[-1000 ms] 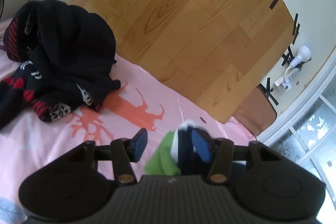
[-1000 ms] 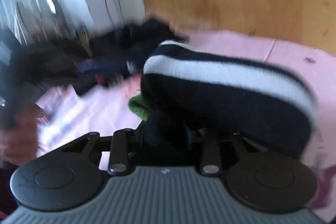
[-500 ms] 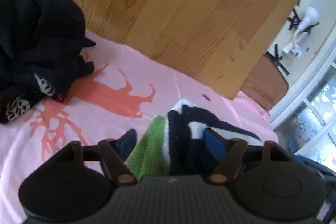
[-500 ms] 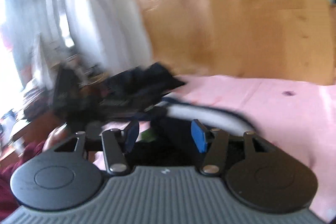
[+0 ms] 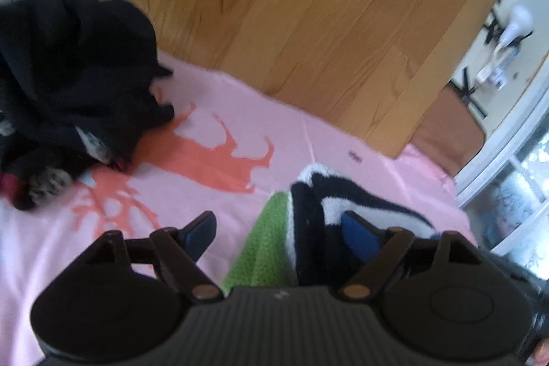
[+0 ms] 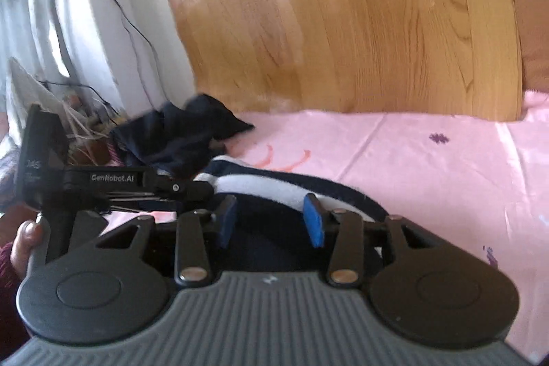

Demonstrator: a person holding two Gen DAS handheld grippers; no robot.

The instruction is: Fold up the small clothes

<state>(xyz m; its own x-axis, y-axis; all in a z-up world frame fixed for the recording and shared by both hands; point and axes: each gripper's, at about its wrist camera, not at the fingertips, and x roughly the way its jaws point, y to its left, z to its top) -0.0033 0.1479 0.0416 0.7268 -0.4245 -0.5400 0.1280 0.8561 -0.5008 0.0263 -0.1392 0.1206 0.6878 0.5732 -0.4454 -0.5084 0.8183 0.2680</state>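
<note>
Heap of crumpled black garments [image 5: 68, 84]: unfolded, on the pink deer-print bedsheet [image 5: 223, 112], well left of the folded navy-and-white striped fleece piece with green edge [image 5: 308, 222]. Judgement: one item folded, the heap remains. Left gripper [image 5: 278, 228]: jaws wide and opening, striped piece between them, left pad clear of it. Right gripper [image 6: 271, 222]: jaws moderately apart and closing, straddling the striped piece, not visibly pressing it.
</note>
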